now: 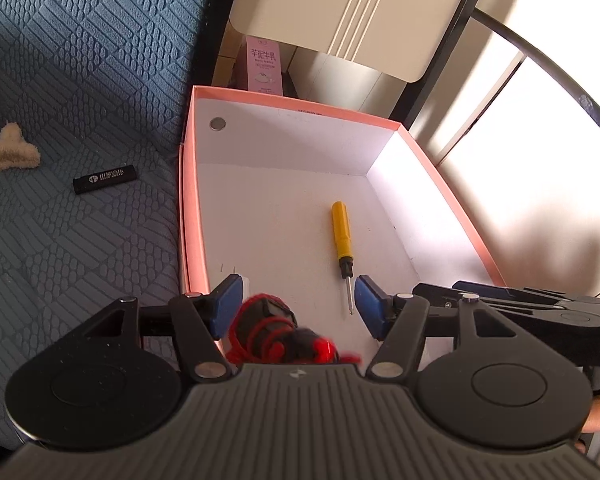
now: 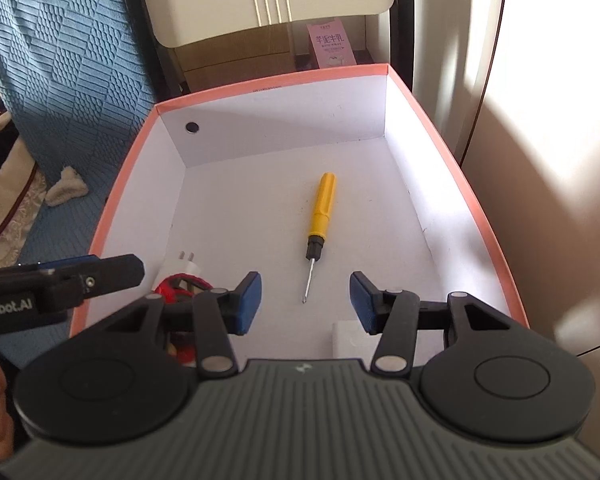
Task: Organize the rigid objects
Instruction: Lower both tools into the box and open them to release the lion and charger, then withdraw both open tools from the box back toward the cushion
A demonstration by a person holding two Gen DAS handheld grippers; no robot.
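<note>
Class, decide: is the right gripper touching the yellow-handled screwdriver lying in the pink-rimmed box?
Apart. The right wrist view shows the right gripper open, with white box floor visible between both blue pads and the yellow-handled screwdriver.

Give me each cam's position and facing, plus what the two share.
Left wrist: on the left gripper, angled down into the pink-rimmed box; own blue pads, right gripper's side, bit of hand at the right edge.
Right wrist: on the right gripper, angled down over the same box; own pads, left gripper at left.
Shared: box, yellow screwdriver, red-corded item, white plug.
</note>
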